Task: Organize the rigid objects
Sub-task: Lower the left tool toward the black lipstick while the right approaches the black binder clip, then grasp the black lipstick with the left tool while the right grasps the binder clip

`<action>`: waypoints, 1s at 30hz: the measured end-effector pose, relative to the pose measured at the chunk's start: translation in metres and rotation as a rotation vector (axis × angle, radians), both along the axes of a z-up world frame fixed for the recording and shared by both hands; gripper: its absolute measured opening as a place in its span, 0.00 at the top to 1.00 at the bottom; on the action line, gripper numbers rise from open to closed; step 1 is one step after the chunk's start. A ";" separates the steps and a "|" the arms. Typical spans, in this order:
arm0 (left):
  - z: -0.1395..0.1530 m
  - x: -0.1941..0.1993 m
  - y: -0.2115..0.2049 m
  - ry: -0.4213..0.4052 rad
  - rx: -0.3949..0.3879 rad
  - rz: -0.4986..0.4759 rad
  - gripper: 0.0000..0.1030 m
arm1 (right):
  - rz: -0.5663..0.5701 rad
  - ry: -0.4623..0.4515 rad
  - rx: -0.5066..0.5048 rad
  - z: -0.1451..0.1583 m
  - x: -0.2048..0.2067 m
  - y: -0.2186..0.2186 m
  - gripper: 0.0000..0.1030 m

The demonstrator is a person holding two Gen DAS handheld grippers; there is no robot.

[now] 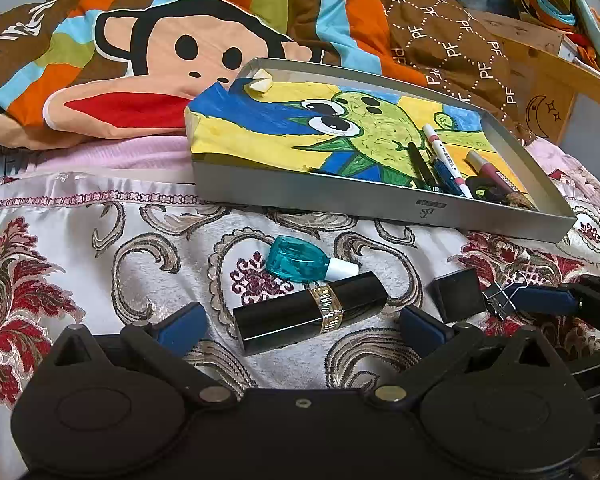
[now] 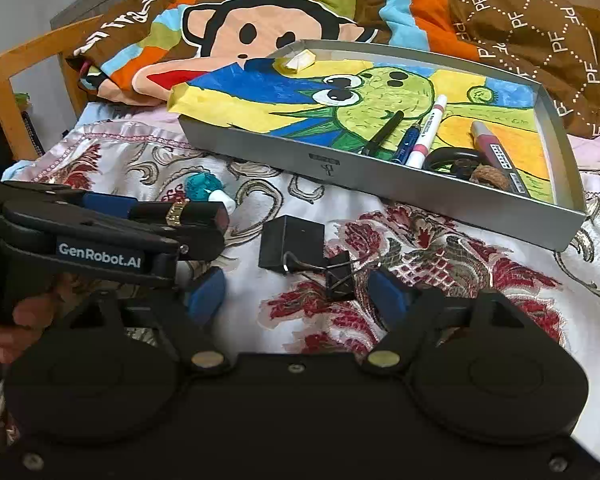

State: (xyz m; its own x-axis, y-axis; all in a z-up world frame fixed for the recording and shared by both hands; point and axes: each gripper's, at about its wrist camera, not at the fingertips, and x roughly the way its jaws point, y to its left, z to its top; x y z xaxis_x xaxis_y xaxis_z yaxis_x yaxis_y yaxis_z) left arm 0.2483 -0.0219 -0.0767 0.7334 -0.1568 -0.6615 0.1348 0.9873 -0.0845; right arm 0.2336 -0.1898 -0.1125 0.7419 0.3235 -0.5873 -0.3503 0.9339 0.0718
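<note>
A black and gold lipstick tube (image 1: 312, 312) lies on the patterned bedspread between the wide-apart fingers of my left gripper (image 1: 304, 330), which is open and not touching it. Just beyond lies a teal bottle (image 1: 300, 260) with a white cap. To the right sit a black cube (image 1: 458, 294) and a black binder clip (image 1: 500, 300). In the right wrist view my right gripper (image 2: 296, 296) is open, and the binder clip (image 2: 340, 276) rests just ahead between its fingertips, beside the cube (image 2: 292, 246). A grey tray (image 1: 340, 196) behind holds a frog drawing and several pens (image 1: 444, 160).
The tray (image 2: 380, 184) sits tilted on the bed, with a dark ring and a brown lump in its near right corner. A monkey-print quilt (image 1: 160, 60) is piled behind it. A wooden bed frame (image 2: 20, 60) stands at the left. A hand (image 2: 20, 320) holds the left gripper's handle.
</note>
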 end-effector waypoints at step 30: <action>0.000 0.004 -0.011 -0.029 0.056 0.026 0.23 | -0.074 -0.010 0.064 -0.001 0.004 -0.010 0.96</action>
